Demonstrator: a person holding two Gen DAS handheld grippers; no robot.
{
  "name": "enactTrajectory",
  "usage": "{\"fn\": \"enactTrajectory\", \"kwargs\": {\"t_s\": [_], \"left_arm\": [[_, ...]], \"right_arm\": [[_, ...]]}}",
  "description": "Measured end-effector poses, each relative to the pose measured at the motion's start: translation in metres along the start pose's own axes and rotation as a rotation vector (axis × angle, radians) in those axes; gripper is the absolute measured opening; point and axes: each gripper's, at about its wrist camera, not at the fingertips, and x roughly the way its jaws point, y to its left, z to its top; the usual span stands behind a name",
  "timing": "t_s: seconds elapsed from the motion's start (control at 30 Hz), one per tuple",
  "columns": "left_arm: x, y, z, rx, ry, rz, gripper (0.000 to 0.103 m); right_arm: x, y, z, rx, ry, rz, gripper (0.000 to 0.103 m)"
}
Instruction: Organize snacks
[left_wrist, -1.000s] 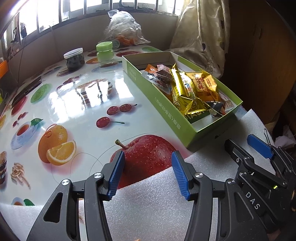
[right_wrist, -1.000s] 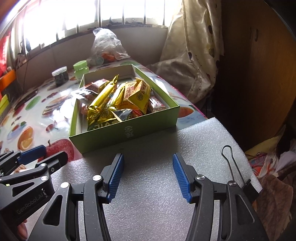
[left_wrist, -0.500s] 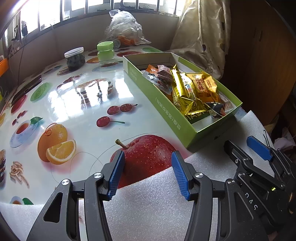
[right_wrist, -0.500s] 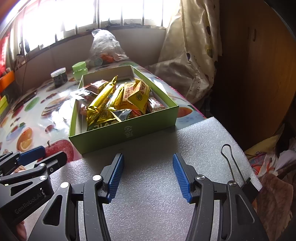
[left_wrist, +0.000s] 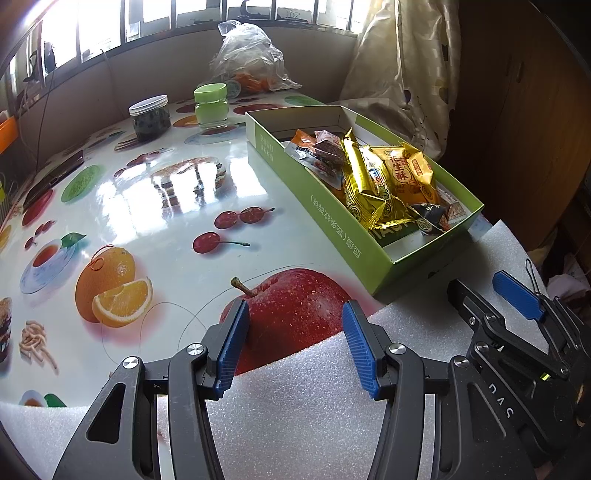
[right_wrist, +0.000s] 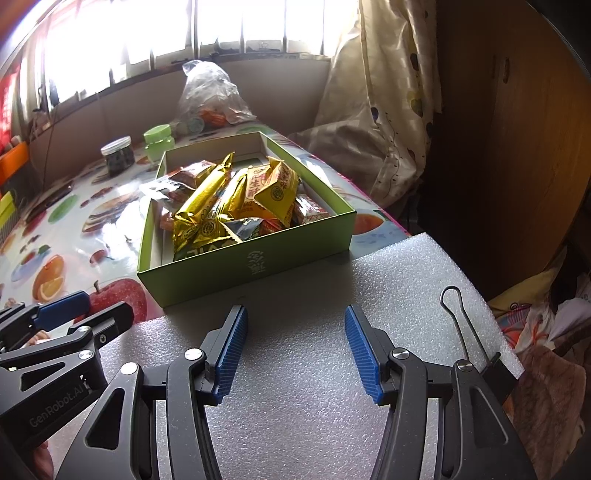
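Fingers of left gripper (left_wrist: 293, 341) and right gripper (right_wrist: 295, 349) apart, nothing held, over foam (right_wrist: 314, 369); snacks (right_wrist: 236, 199) heaped in box (right_wrist: 251, 262) on table (left_wrist: 155, 206): judged light, crinkly, slippery foil, contents prob. crushable, so pinch wrapper mid-body, gentle.

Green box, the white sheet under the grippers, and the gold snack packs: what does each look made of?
Green box: seemingly thin matte cardboard, with folded walls and pale inner faces. White sheet: likely soft packing foam, given its pebbled, bubbly texture. Gold snack packs: probably metallised plastic film, glossy and crinkled with crimped ends.
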Motion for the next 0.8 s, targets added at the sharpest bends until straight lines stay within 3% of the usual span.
{"fn": "enactTrajectory", "kwargs": {"t_s": [0.8], "left_arm": [[-0.0012, 0.001, -0.0008, 0.001, -0.004, 0.001, 0.054]], "right_arm": [[-0.0024, -0.0035, 0.0038, 0.005, -0.013, -0.003, 0.055]]}}
